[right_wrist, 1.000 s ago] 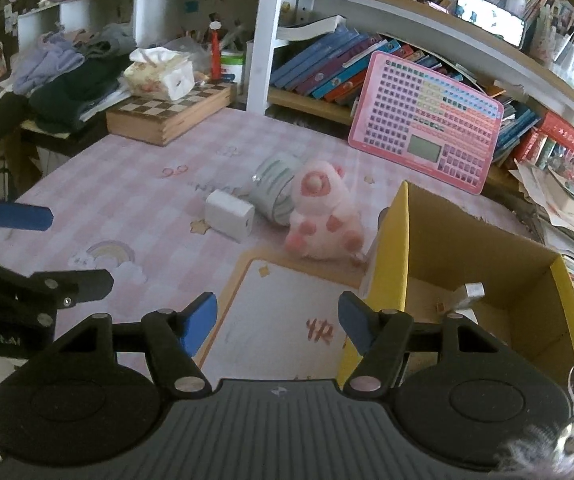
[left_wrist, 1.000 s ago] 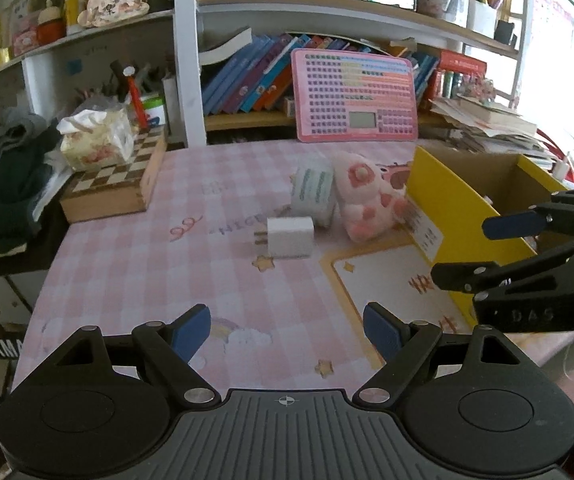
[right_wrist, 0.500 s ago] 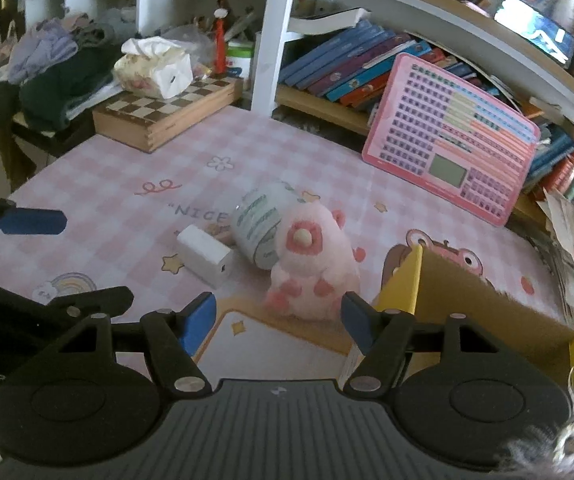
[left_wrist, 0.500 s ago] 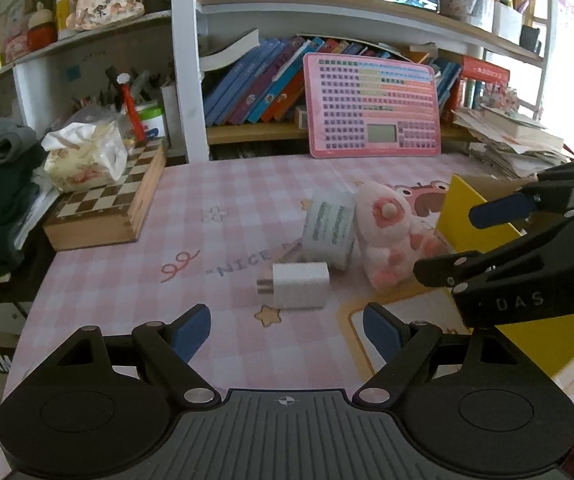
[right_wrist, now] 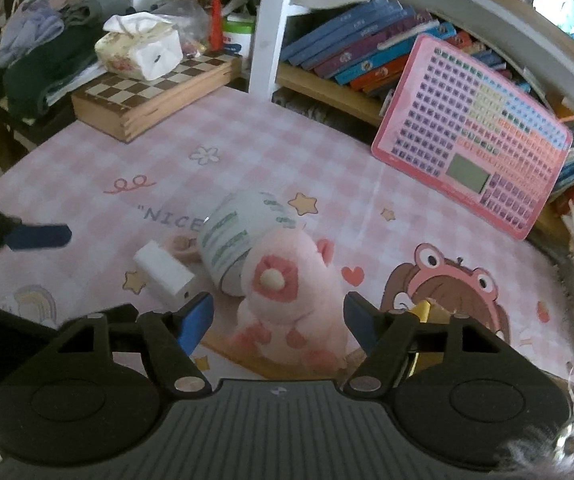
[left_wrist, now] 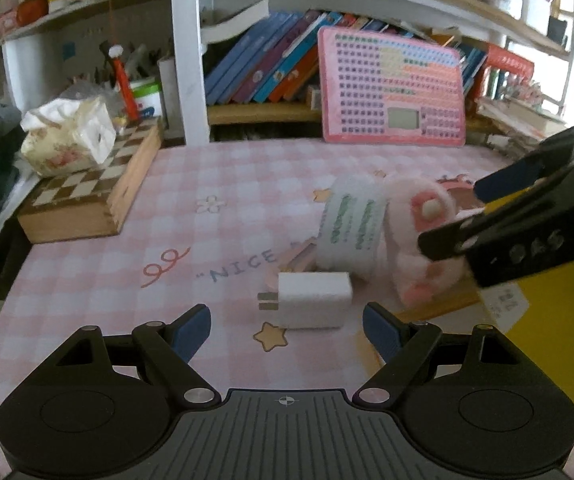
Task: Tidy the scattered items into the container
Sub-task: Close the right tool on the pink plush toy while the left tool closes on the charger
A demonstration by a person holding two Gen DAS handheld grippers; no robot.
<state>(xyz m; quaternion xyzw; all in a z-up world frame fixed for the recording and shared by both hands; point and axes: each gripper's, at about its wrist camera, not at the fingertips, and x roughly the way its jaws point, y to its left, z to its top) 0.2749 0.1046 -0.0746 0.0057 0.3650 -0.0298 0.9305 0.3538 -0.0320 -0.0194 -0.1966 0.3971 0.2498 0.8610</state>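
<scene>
- Left gripper (left_wrist: 287, 330) fingers wide apart, empty; white charger (left_wrist: 313, 299) lies centre frame just beyond, long axis crosswise.
- Right gripper (right_wrist: 279, 322), just been opening, straddles pink plush (right_wrist: 287, 292) untouched; yellow box (left_wrist: 559, 320) at lower right.

1. Left half of the mat (left_wrist: 99, 280) was bare, plenty of room to come in there.
2. Charger (left_wrist: 313, 300), roll (left_wrist: 353, 232) and plush (right_wrist: 287, 288) sat bunched together mid-mat, barely any gap between them.
3. Chessboard box (left_wrist: 87, 200) with a tissue pack (left_wrist: 67, 140) blocked the far left corner.
4. Pink board (left_wrist: 393, 88) leaned along the back, against the books.
</scene>
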